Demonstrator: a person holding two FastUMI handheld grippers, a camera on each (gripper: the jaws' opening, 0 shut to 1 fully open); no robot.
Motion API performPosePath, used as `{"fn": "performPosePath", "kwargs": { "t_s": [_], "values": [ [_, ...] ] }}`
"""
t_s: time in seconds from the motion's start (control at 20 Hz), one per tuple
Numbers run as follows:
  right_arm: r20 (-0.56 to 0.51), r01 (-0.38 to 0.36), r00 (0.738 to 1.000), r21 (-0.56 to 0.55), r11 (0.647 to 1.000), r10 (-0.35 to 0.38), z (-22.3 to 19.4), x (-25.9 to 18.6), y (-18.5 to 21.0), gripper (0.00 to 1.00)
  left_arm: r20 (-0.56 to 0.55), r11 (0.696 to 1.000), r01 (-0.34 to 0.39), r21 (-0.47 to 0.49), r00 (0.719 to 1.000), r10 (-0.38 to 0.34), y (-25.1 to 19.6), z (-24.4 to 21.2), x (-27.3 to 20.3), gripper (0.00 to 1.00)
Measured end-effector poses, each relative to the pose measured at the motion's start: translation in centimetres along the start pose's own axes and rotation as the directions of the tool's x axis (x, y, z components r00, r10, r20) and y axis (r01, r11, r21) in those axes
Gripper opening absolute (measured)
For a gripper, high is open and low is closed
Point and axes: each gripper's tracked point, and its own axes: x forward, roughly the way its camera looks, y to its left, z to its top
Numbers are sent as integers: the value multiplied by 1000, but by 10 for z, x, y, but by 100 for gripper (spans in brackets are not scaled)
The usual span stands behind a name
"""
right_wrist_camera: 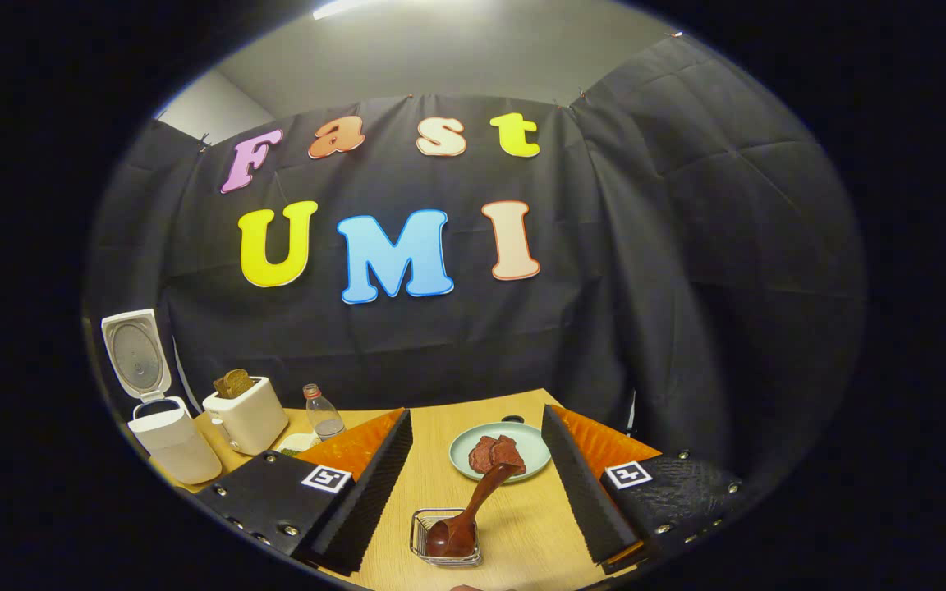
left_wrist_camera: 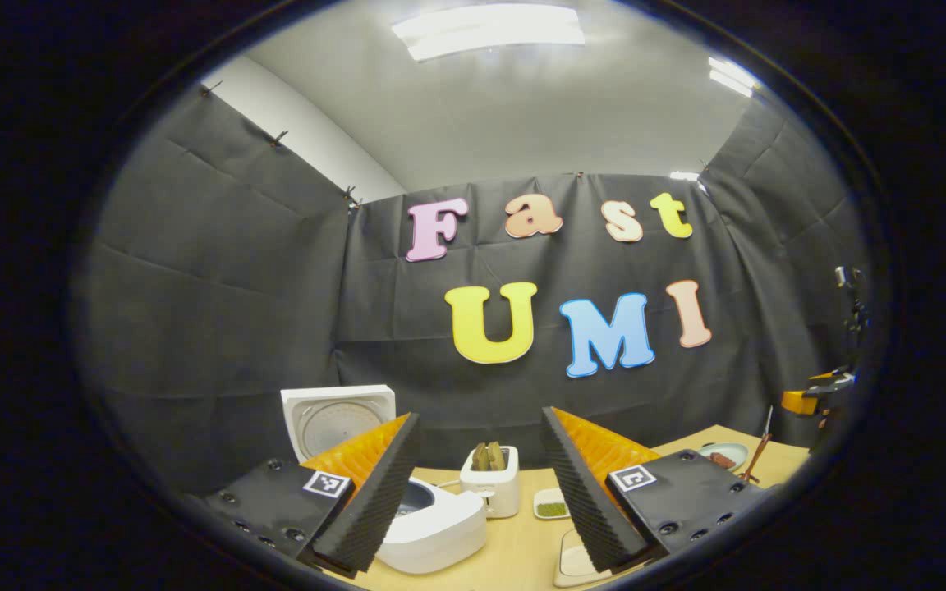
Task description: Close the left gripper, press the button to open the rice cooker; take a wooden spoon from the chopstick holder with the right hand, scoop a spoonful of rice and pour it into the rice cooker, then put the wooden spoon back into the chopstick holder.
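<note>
The white rice cooker (left_wrist_camera: 432, 525) stands with its lid (left_wrist_camera: 337, 419) raised, just beyond my left gripper's left finger. My left gripper (left_wrist_camera: 481, 419) is open and holds nothing. In the right gripper view the cooker (right_wrist_camera: 173, 443) sits at the far left, its lid (right_wrist_camera: 138, 353) upright. The wooden spoon (right_wrist_camera: 473, 505) leans bowl-down in a small wire holder (right_wrist_camera: 447, 538) on the table, straight ahead between the fingers of my open right gripper (right_wrist_camera: 477, 414). Neither finger touches it. At the far right edge of the left gripper view part of the other gripper (left_wrist_camera: 818, 398) shows.
A white toaster (right_wrist_camera: 247, 419) with bread stands right of the cooker, a small bottle (right_wrist_camera: 323, 414) beside it. A pale green plate (right_wrist_camera: 461, 451) with reddish-brown pieces lies behind the holder. A small dish (left_wrist_camera: 553, 509) of green bits sits by the toaster (left_wrist_camera: 491, 480). The wooden table (right_wrist_camera: 440, 460) ends at the black cloth.
</note>
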Motion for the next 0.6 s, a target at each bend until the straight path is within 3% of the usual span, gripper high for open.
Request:
{"fn": "performPosePath", "kwargs": {
  "t_s": [0.6],
  "values": [
    [-241, -20, 970, 83, 996, 40, -96, 59, -14, 98, -36, 997, -70, 25, 997, 71, -7, 3, -31, 99]
  ]
}}
